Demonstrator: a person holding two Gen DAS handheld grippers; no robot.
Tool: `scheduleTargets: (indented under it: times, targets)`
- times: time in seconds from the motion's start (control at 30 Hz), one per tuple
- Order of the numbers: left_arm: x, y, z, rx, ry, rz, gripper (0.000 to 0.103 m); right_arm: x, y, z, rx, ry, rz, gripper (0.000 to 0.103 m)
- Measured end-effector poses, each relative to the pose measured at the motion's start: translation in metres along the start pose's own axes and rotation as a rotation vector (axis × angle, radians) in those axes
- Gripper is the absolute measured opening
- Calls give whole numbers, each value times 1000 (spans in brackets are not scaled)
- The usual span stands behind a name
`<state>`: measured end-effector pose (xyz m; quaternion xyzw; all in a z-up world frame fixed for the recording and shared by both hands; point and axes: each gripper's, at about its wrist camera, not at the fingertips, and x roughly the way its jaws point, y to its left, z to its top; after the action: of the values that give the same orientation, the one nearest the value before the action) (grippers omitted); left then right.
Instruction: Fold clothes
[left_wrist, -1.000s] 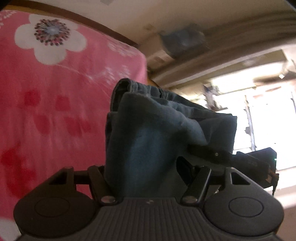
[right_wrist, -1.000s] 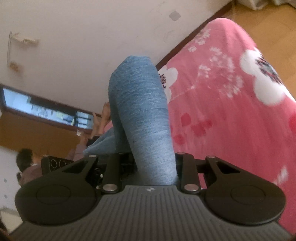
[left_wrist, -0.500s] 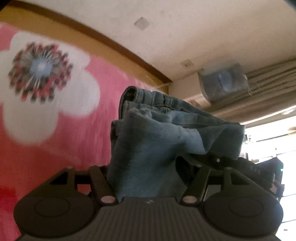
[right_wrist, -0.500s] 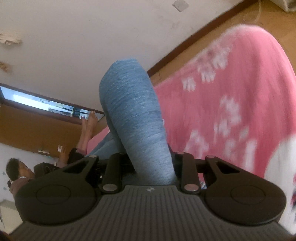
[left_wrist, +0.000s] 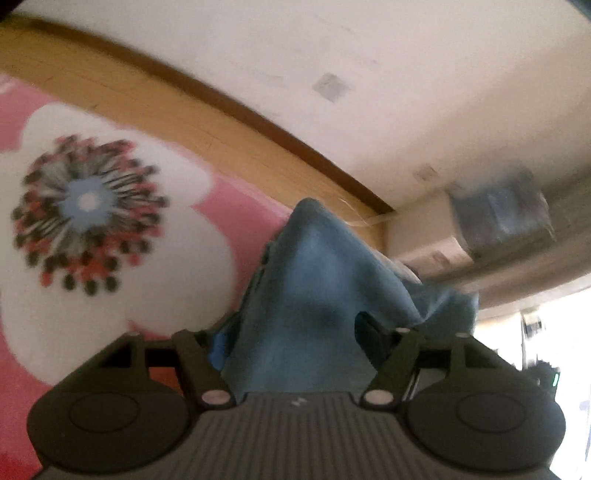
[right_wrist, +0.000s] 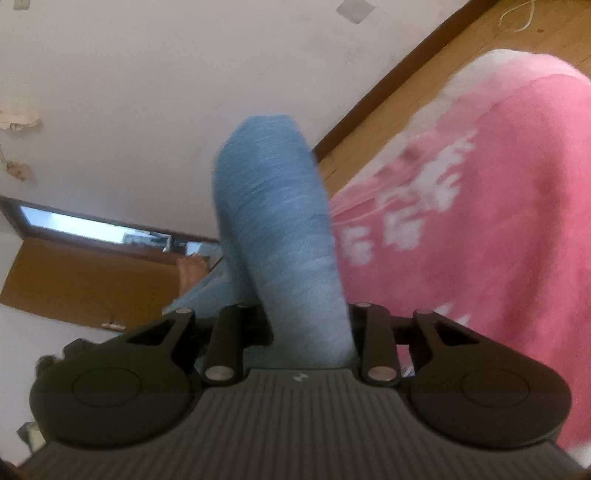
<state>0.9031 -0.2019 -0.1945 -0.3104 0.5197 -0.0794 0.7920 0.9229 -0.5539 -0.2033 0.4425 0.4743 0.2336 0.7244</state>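
Left wrist view: the left gripper (left_wrist: 295, 332) is clamped on a bunch of blue denim cloth (left_wrist: 314, 280). The cloth fills the gap between its two black fingers and covers their tips. It rises from the gripper in a soft peak. A flap of it hangs off to the right side. Behind the cloth lies a pink blanket (left_wrist: 236, 210) with a big white flower (left_wrist: 88, 206) on it. The flower has a blue middle with dark and red dots round it. The cloth sits near the far edge of the blanket. Past that edge is a strip of wooden floor (left_wrist: 184, 122), then a dark baseboard (left_wrist: 258, 118) and a pale wall (left_wrist: 369, 55). The picture is blurry.

Right wrist view: the right gripper (right_wrist: 303, 325) is closed on a thick fold of the same blue denim cloth (right_wrist: 280, 221). The fold stands up between the fingers like a rounded hump. More cloth trails down to the left. The pink blanket (right_wrist: 498, 221) lies to the right, with small white flower prints. Its far edge meets the wooden floor (right_wrist: 406, 103). On the left, a person's bare foot (right_wrist: 190, 271) shows just beside the cloth.
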Motion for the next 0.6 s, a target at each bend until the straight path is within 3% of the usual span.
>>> scheduleTargets:
  times: [0.03, 0.1, 0.17, 0.27, 0.4, 0.53, 0.57, 0.6]
  targets:
    - [-3, 5, 2, -26, -14, 2, 71, -4, -5, -1, 7, -4, 3, 42]
    - [-17, 14, 5, -64, -59, -12, 74, -12, -16, -5, 22, -12, 10, 70]
    - [-30, 18, 6, -56, -70, -47, 76, -20, -27, -8, 37, -20, 17, 74]
    - [-33, 11, 0, 55, -23, -37, 78, -32, -43, -12, 59, -32, 27, 79]
    - [-13, -2, -25, 190, 59, 38, 73, -44, -60, -20, 73, -37, 32, 79]
    - [2, -4, -46, 221, 75, 63, 68, -31, -49, -40, -18, 20, -35, 80]
    - [4, -4, -50, 224, 72, 65, 68, -28, -48, -45, -41, 25, -64, 72]
    - [4, -3, -52, 223, 73, 56, 65, -27, -46, -49, -69, 21, -86, 53]
